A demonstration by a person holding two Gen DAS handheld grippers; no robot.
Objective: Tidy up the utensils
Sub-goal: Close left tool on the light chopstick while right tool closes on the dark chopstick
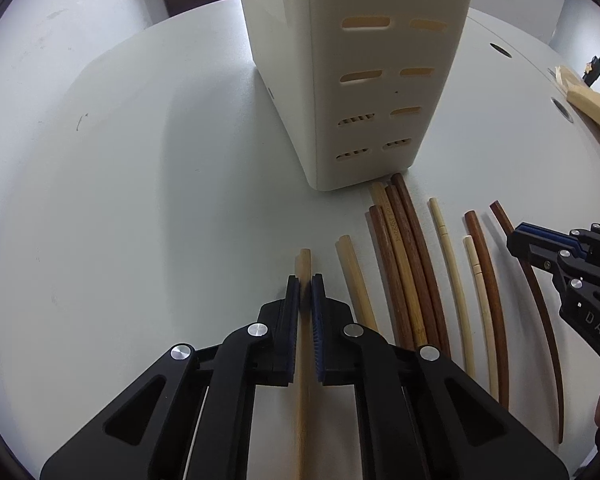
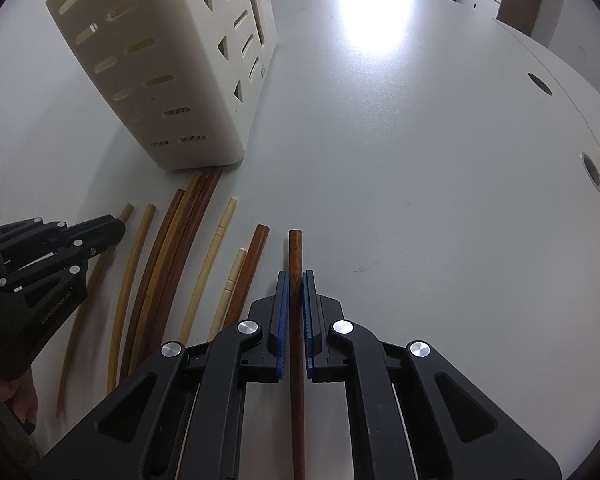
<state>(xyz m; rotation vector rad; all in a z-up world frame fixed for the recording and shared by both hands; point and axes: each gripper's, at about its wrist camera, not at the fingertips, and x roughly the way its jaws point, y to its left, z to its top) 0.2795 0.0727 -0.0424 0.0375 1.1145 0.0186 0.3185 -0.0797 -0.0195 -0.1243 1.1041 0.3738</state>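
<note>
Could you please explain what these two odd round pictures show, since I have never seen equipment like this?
Each picture comes from a fisheye camera mounted on a hand-held black two-finger gripper, looking along its fingers; a person holds one in each hand. The left gripper is shut on a pale tan wooden chopstick, seen in the left view. The right gripper is shut on a dark brown wooden chopstick, seen in the right view. Between them, more loose chopsticks in tan, brown and cream lie in a row on the pale grey table. Behind stands a cream plastic slotted utensil holder.
</note>
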